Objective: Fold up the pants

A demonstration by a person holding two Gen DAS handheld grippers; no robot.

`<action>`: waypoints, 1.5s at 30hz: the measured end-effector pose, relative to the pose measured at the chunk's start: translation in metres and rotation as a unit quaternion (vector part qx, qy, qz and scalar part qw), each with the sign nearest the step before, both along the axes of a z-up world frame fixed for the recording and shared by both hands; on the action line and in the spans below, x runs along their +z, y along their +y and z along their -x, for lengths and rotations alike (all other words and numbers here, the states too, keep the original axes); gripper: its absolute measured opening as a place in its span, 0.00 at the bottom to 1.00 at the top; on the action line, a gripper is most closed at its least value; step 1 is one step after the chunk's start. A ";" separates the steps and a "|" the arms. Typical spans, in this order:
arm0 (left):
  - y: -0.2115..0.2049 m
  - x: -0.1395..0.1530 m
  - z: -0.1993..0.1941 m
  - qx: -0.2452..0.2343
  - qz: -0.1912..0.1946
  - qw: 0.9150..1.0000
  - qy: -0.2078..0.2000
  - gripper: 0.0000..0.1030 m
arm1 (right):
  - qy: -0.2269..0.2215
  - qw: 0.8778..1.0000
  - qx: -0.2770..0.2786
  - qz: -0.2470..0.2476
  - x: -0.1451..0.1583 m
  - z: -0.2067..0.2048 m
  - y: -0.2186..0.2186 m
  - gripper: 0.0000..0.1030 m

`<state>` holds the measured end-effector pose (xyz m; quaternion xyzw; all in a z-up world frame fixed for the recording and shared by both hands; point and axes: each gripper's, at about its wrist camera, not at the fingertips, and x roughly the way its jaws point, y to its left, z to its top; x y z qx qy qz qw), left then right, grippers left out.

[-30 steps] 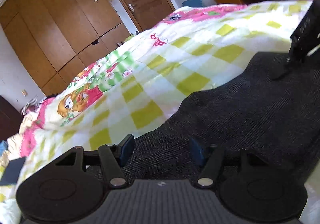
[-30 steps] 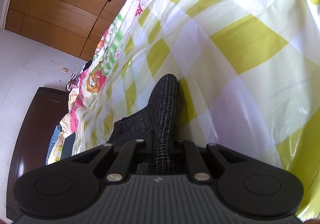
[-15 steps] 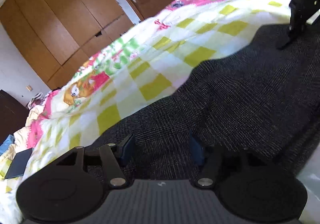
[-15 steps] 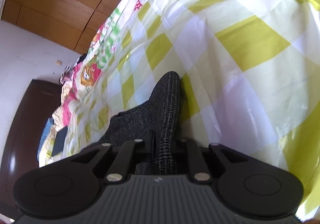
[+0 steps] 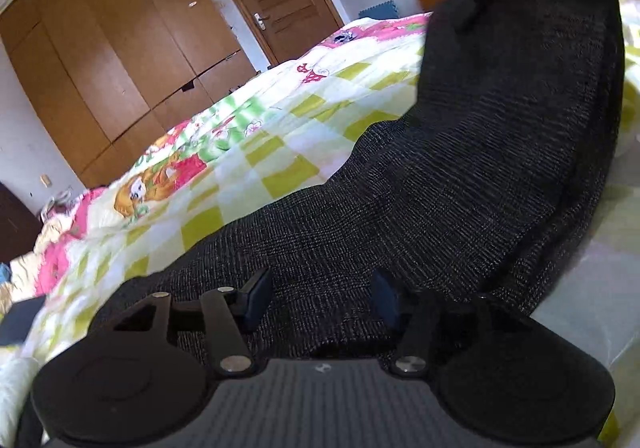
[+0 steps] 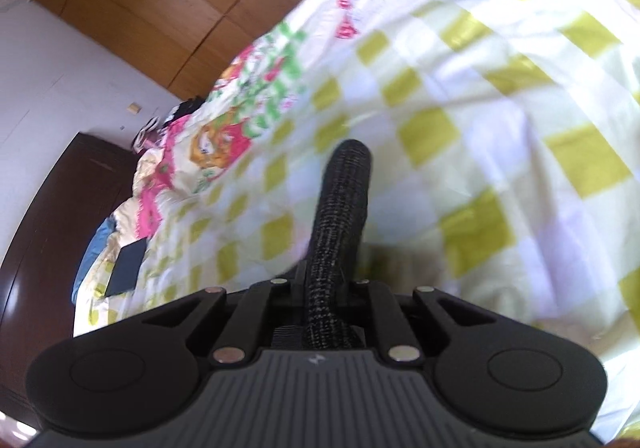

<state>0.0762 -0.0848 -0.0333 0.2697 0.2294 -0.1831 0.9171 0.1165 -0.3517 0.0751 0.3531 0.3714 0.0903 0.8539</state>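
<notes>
Bright daylight washes out the yellow-and-white checked cotton quilt (image 6: 500, 96) toward 3 o'clock, and motion blur smears its squares. Fisheye bending curves the brown wooden wardrobe (image 5: 100, 60) near 10 o'clock.

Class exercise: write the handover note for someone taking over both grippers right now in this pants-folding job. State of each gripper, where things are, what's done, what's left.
Right gripper: shut on the pants, holding one end raised above the bedspread.
Left gripper: open, fingers wide apart over the lower end of the pants, not gripping.
Pants: dark fabric, near end on the bed, far end lifted.
Done: one end picked up.
Left: probably carry the raised end over, lay it down, flatten.
</notes>
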 end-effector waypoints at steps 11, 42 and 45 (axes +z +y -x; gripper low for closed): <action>0.043 0.012 0.000 -0.034 0.068 0.996 0.047 0.69 | 0.001 0.993 0.089 0.075 0.046 -0.047 0.146 0.09; 0.167 0.045 0.040 -0.005 0.269 0.958 0.097 0.76 | 0.079 0.959 0.197 0.189 -0.006 -0.111 0.311 0.22; 0.166 0.056 0.048 0.002 0.305 0.948 0.089 0.80 | 0.079 0.950 0.217 0.209 -0.007 -0.115 0.316 0.22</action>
